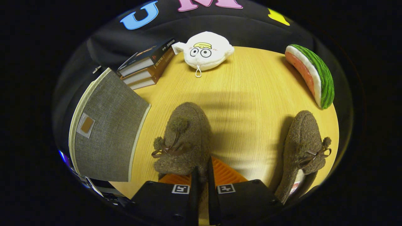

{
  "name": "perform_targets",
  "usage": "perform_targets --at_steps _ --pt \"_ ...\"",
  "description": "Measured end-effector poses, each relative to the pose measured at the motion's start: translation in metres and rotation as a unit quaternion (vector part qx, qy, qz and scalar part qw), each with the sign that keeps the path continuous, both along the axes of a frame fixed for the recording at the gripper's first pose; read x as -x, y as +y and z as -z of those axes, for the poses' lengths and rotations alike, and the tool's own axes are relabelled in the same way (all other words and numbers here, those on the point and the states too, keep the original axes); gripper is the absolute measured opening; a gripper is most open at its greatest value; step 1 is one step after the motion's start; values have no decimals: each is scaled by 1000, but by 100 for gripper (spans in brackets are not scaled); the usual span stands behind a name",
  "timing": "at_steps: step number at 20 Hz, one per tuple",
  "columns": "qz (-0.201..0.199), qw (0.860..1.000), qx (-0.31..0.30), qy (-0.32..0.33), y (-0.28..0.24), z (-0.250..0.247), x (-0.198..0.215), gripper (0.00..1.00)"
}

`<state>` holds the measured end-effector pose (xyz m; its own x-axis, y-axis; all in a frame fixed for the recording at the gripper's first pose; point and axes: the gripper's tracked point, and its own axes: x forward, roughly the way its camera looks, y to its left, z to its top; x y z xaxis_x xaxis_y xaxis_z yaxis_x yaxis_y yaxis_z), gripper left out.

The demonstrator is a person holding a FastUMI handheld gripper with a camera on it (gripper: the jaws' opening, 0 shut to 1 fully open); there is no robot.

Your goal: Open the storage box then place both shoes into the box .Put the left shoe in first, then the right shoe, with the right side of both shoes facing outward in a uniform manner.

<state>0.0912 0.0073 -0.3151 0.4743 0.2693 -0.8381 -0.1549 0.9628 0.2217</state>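
While my gripper (201,175) sits low over the near edge of the wooden table (251,94), its fingers stand nearly pressed together with only a slim gap, and they seem to be nipping the heel rim of the nearer fuzzy shoe (185,141); I cannot quite tell whether both fingers press on it, since the contact is hidden behind them. That shoe lies just ahead of the fingers, toe pointing toward the far edge, with a pompom bow on its upper. The second fuzzy shoe (303,147) lies near the table's right edge, well apart from the first. The storage box (106,138), grey woven fabric with a pale trim, stands at the left edge, its lid looking closed.

I judge these shoes light and soft: a fleecy upper will squash under the fingers, and the pile may slip. The collar rim at the heel looks the best hold, as one finger can go inside the opening and one outside. The bow is too flimsy to carry anything. A shoe held by its heel will likely droop toe-down, so I would move it slowly.

Books (146,64), a white plush toy (204,53) and a watermelon plush (314,75) sit along the far edge.
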Motion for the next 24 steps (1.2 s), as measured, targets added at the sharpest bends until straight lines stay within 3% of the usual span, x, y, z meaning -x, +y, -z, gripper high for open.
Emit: perform_targets --at_steps 2,8,13,19,24 --pt "8 1000 1 0 0 -1 0 7" --pt "52 998 -22 -3 8 -33 4 6" --pt "103 992 -65 -25 29 -104 17 6" --pt "132 981 -124 -74 87 -208 15 6" --pt "143 970 -171 -93 149 -252 4 6"
